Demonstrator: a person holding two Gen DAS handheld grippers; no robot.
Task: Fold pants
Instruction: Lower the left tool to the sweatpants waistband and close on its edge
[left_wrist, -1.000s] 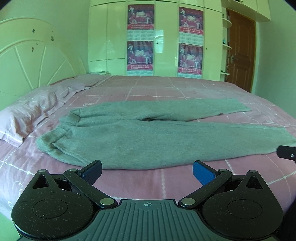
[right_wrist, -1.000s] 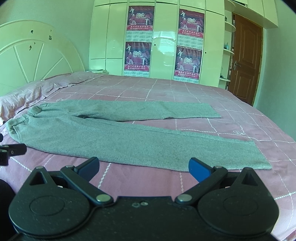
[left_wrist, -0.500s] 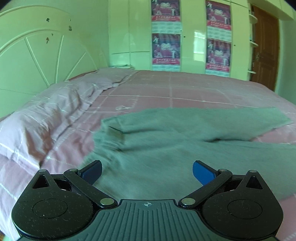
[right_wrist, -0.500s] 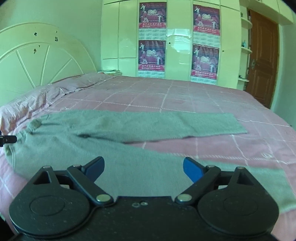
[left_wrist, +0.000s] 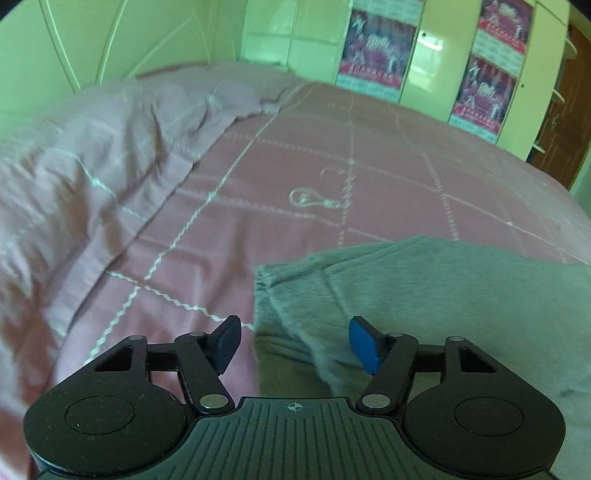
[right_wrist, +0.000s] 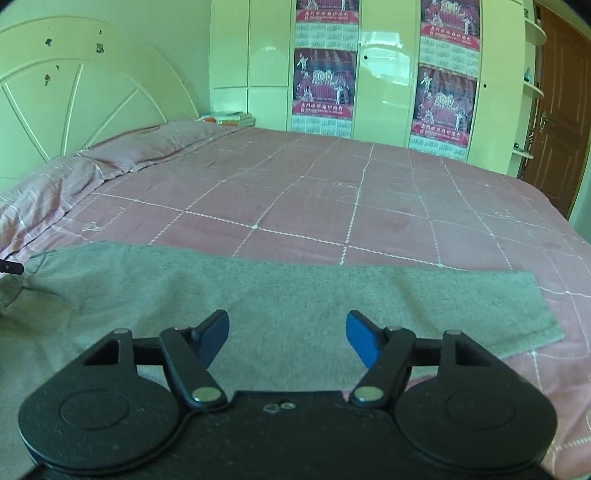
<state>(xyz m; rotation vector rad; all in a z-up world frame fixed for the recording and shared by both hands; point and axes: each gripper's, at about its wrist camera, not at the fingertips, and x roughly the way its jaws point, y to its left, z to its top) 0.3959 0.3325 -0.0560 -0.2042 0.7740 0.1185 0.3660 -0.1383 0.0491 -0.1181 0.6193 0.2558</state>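
Grey sweatpants (right_wrist: 280, 295) lie flat on the pink bed. In the left wrist view their waistband corner (left_wrist: 273, 291) is close in front. My left gripper (left_wrist: 295, 343) is open and empty, low over the waistband edge, straddling it. My right gripper (right_wrist: 286, 341) is open and empty, low over the far leg of the pants; that leg's cuff (right_wrist: 532, 314) lies to the right. A tip of the left gripper (right_wrist: 11, 266) shows at the left edge of the right wrist view.
The pink checked bedspread (right_wrist: 332, 199) covers the bed. Pink pillows (left_wrist: 92, 155) lie to the left by the cream headboard (right_wrist: 74, 103). Wardrobe doors with posters (right_wrist: 325, 88) stand behind; a brown door (right_wrist: 561, 110) is at the right.
Both grippers have moved forward and down toward the pants. The left one has swung left to the waistband corner; the right one has come over the far leg. Both stayed open.
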